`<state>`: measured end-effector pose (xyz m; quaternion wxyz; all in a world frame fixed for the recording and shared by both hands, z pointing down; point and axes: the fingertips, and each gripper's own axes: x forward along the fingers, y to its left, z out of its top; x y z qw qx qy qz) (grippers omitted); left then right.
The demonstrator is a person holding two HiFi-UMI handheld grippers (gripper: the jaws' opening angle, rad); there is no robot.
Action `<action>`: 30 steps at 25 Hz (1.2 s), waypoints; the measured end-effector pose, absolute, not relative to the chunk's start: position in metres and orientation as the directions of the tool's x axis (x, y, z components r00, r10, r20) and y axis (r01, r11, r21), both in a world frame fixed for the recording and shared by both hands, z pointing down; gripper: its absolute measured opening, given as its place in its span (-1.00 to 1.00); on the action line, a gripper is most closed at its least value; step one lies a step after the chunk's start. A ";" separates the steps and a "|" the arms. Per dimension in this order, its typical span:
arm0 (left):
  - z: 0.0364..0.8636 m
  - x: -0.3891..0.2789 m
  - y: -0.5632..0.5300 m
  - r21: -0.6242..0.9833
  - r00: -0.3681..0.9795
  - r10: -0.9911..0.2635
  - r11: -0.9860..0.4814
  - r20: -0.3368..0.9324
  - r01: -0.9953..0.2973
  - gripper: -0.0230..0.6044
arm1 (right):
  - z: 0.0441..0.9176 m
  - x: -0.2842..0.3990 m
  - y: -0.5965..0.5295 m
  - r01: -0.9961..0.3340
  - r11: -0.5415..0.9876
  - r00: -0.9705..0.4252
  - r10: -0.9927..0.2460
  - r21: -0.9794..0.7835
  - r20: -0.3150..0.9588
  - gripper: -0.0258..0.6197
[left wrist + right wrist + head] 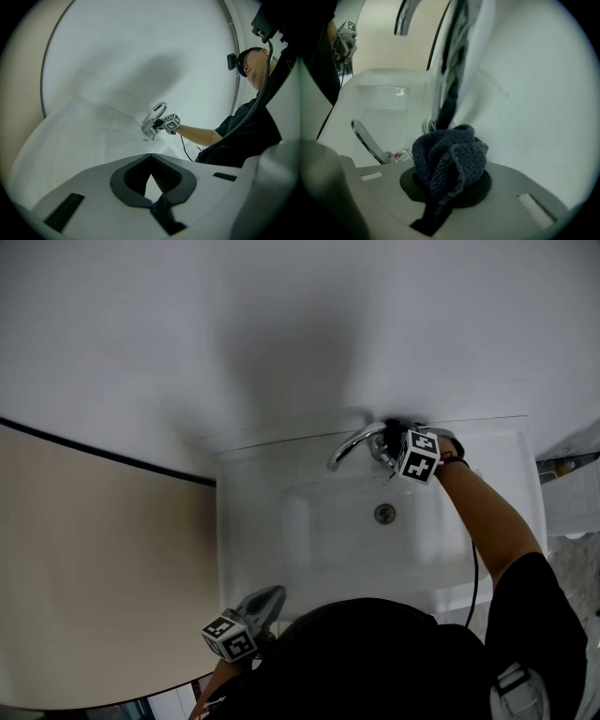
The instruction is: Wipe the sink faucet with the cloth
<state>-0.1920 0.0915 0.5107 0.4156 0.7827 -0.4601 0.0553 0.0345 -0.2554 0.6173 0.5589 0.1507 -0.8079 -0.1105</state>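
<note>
**Cloth at the faucet base, wiping in hand**

Nearest the person, the left gripper hangs over the front left corner of the white ceramic sink. Its jaws are closed together with nothing between them, so it looks idle.

Across the basin, at the back edge, stands the curved chrome faucet. The right gripper is right at its base, on the right side of the spout. Its jaws are clamped on a bunched dark blue-grey knitted cloth, which bulges out ahead of them. Whether the cloth is pressing on the metal cannot be told.

The step appears to be the wipe itself, working around the base. The next move likely calls for keeping the cloth pressed against the chrome and drawing it up along the spout's curve towards the front.
</note>
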 end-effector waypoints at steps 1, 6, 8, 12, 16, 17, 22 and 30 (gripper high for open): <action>0.511 -0.193 0.092 0.598 0.569 -0.674 -0.229 0.472 -0.768 -0.93 | 0.610 0.030 -0.253 -0.108 0.923 -0.333 -0.383 0.369 0.862 -0.79; 0.513 -0.197 0.090 0.612 0.574 -0.685 -0.232 0.449 -0.756 -0.93 | 0.585 0.024 -0.218 -0.150 0.969 -0.513 -0.244 0.194 0.823 -0.79; 0.515 -0.196 0.088 0.615 0.578 -0.683 -0.236 0.446 -0.753 -0.93 | 0.580 0.031 -0.212 -0.212 0.971 -0.544 -0.211 0.110 0.812 -0.78; 0.519 -0.197 0.088 0.618 0.584 -0.676 -0.237 0.449 -0.750 -0.93 | 0.615 0.068 -0.232 -0.248 0.950 -0.293 -0.261 0.190 0.920 -0.78; 0.520 -0.198 0.092 0.620 0.576 -0.682 -0.226 0.450 -0.752 -0.93 | 0.621 0.038 -0.254 -0.108 0.942 -0.247 -0.334 0.317 0.909 -0.78; 0.520 -0.198 0.092 0.620 0.576 -0.684 -0.226 0.448 -0.751 -0.93 | 0.619 0.030 -0.259 -0.093 0.938 -0.259 -0.347 0.334 0.901 -0.78; 0.522 -0.204 0.098 0.628 0.566 -0.697 -0.212 0.440 -0.749 -0.93 | 0.602 0.021 -0.263 -0.021 0.900 -0.357 -0.415 0.436 0.837 -0.78; 0.526 -0.201 0.082 0.638 0.588 -0.707 -0.251 0.392 -0.728 -0.93 | 0.516 0.010 -0.209 -0.268 0.935 -0.578 -0.350 0.234 0.737 -0.78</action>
